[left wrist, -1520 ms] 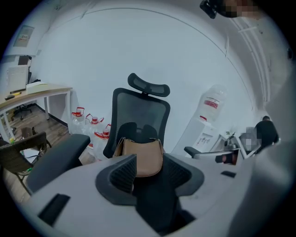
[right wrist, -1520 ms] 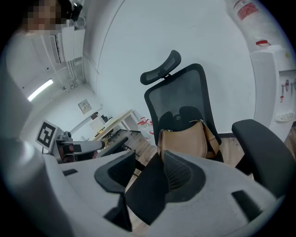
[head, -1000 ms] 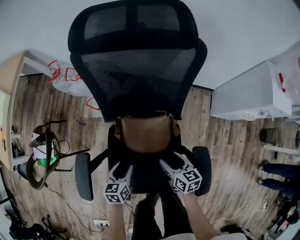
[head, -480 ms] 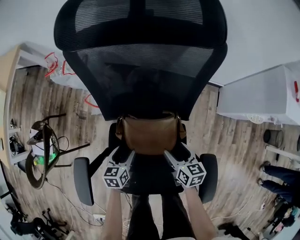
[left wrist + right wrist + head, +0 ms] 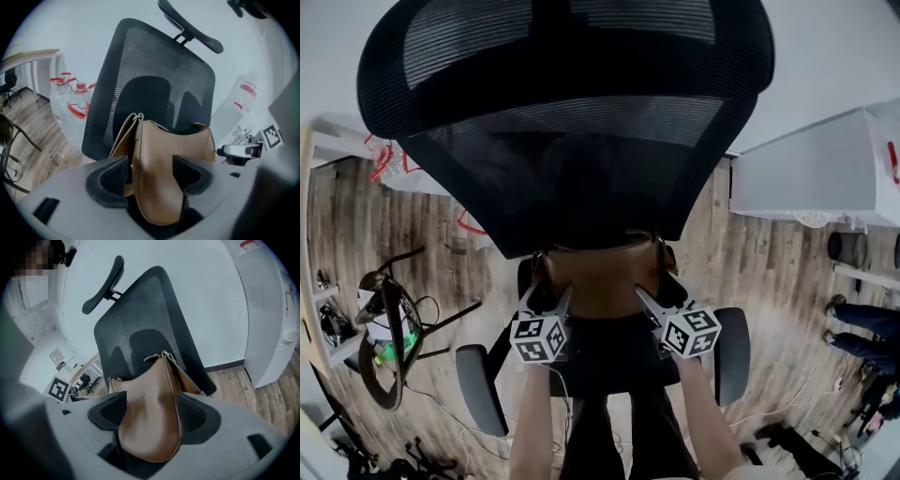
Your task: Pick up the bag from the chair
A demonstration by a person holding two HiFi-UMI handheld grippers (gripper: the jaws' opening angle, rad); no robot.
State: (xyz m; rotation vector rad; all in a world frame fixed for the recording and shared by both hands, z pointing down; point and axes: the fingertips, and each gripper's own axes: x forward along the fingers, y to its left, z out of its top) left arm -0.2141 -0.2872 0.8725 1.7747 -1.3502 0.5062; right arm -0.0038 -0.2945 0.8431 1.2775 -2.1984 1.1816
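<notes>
A tan leather bag [image 5: 600, 277] stands in front of the black mesh office chair's backrest [image 5: 572, 141], above the seat [image 5: 605, 361]. My left gripper [image 5: 549, 302] holds its left end and my right gripper [image 5: 652, 300] its right end. In the left gripper view the bag [image 5: 161, 154] fills the gap of the left gripper [image 5: 150, 176], both pads against it. In the right gripper view the bag [image 5: 157, 394] sits the same way in the right gripper [image 5: 152, 416]. Whether the bag's bottom still touches the seat is hidden.
The chair's armrests [image 5: 480, 389] [image 5: 731, 354] flank my arms. Water bottles with red handles [image 5: 384, 164] stand at the left wall, a white cabinet [image 5: 825, 169] at the right. A dark stool with clutter [image 5: 384, 328] and floor cables lie left. A person's legs [image 5: 862, 328] show far right.
Both grippers have moved forward and up along the bag's ends, closer to the backrest. The backrest now looms larger in the head view.
</notes>
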